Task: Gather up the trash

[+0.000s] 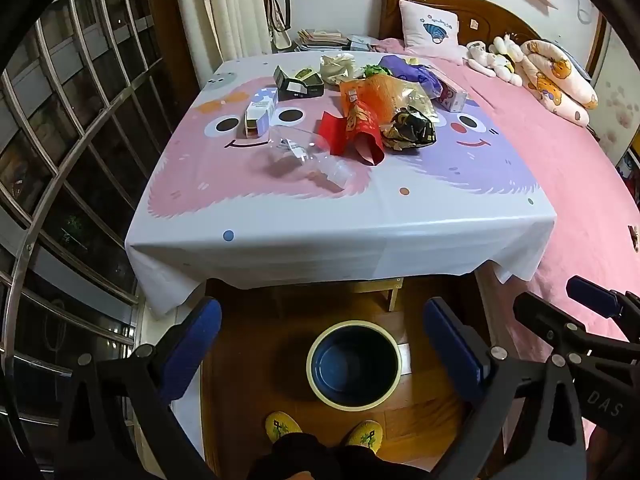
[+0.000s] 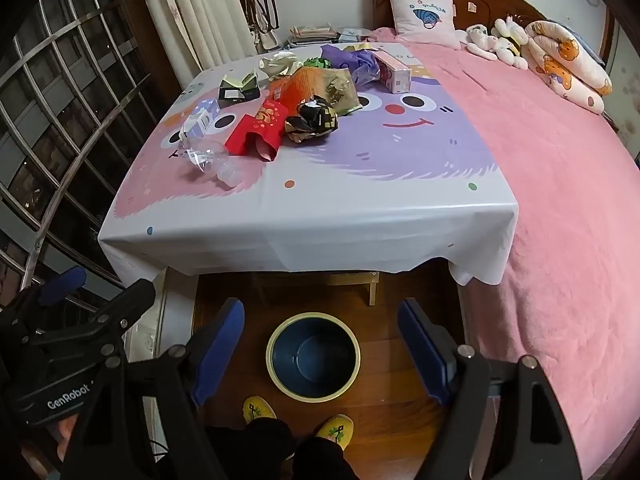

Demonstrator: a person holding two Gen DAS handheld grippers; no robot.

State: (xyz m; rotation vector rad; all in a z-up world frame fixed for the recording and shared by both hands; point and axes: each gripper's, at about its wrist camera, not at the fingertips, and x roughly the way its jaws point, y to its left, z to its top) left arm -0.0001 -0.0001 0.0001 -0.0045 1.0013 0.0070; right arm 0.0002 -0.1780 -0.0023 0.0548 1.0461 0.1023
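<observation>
Nothing is collected yet: the bin (image 1: 354,364) on the floor looks empty, and the trash (image 1: 360,112) lies piled on the counter (image 1: 340,232). Both hand-held grippers, left (image 1: 322,354) and right (image 2: 320,354), hang released, holding nothing.

home bedroom | bed (image 1: 560,168) w/ pillow (image 1: 430,26) | plush toys (image 1: 496,58) | curtain (image 1: 232,4)

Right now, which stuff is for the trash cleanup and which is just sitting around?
For the job:
clear plastic bottle
red packet
crumpled black wrapper
orange bag
small boxes
blue bin

Just lying about:
pillow
plush toys
stack of books
</observation>
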